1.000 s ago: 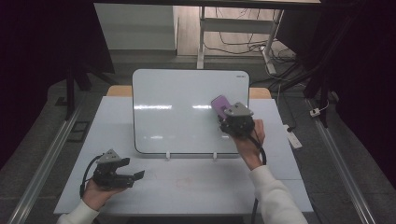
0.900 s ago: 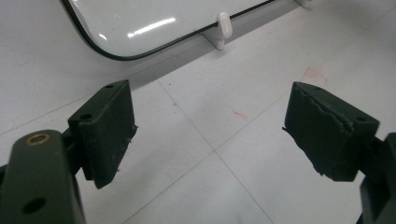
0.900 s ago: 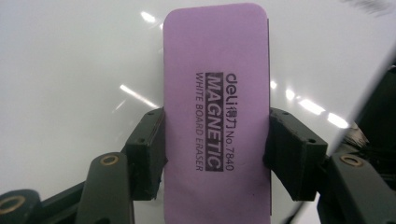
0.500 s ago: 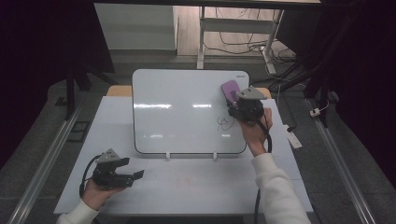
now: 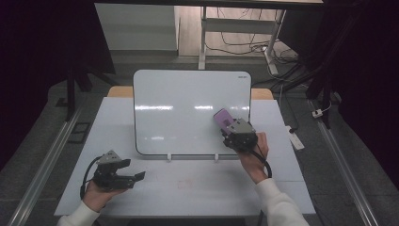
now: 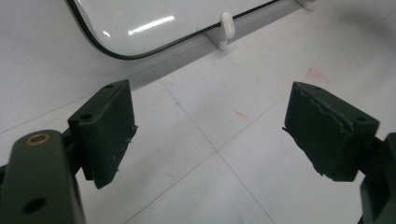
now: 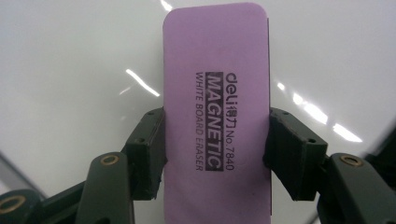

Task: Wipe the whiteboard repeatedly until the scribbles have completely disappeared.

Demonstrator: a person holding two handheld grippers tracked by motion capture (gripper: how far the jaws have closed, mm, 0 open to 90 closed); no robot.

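We hold the left gripper point(image 5: 136, 176) low at our left side, its jaws wide apart with nothing between them. Our right hand point(image 5: 251, 153) reaches forward, and the right gripper point(image 5: 225, 123) has its jaws clamped on both sides of a purple block.

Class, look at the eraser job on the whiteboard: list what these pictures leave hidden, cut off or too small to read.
- Eraser wiping face: right gripper view, turned toward the whiteboard.
- Its near end: cut by the bottom edge.
- Eraser-board contact: high view, too small.
- Board's corner logo: too small.
- Red table marks: faint.
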